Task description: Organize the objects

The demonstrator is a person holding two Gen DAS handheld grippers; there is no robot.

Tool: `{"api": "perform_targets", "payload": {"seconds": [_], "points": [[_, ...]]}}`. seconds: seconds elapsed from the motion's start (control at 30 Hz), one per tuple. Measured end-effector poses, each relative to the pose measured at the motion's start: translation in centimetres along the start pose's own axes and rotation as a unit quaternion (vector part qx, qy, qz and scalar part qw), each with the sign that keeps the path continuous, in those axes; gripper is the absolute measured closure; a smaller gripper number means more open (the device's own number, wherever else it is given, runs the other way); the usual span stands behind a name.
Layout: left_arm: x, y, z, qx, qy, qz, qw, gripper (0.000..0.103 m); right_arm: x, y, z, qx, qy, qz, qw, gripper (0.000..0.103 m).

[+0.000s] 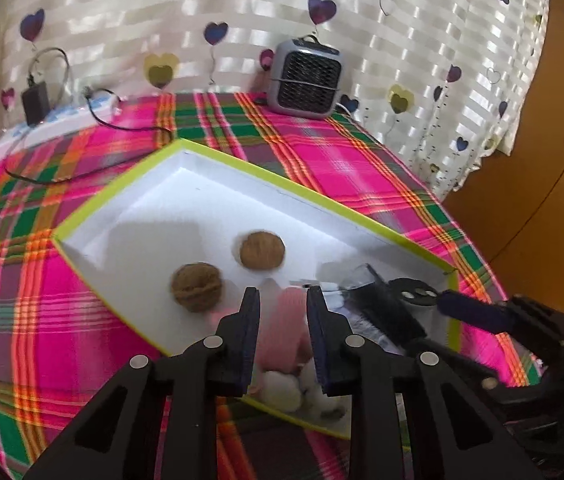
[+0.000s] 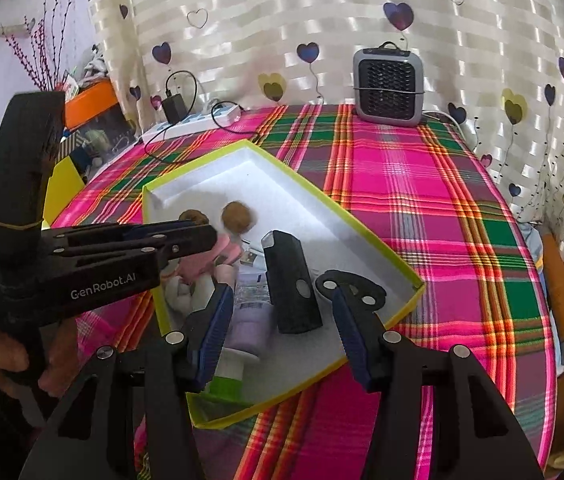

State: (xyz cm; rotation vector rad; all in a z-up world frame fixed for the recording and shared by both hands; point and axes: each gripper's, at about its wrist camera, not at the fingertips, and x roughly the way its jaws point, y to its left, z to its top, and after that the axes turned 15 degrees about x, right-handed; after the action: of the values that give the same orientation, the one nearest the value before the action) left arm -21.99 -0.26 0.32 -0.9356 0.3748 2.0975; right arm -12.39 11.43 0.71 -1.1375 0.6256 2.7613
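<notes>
In the left wrist view, the left gripper (image 1: 283, 300) is covering most of the pink plush toy (image 1: 282, 332), so its shape is staying unclear. The dark items at the tray's (image 1: 122, 184) right corner are lying partly behind the gripper's fingers and blurring together. In the right wrist view, the left gripper (image 2: 206, 236) is hiding part of one walnut (image 2: 193, 216). The print on the lilac tube (image 2: 252, 320) is showing too small to read. The person's hand (image 2: 10, 356) is getting cut off by the picture's left edge.

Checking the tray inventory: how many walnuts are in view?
2. One walnut lies mid-tray; the other walnut sits beside it, nearer the tray's left wall. More may be hidden behind the tongs.
</notes>
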Motion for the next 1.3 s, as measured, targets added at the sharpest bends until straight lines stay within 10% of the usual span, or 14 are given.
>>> {"api": "perform_targets", "payload": {"seconds": [1.3], "points": [[-8.5, -2.0, -5.7, -0.009, -0.048, 0.105, 0.9933, 0.081, -3.0, 2.4, -2.9, -0.018, -0.006, -0.017, 1.0, 0.059]]}}
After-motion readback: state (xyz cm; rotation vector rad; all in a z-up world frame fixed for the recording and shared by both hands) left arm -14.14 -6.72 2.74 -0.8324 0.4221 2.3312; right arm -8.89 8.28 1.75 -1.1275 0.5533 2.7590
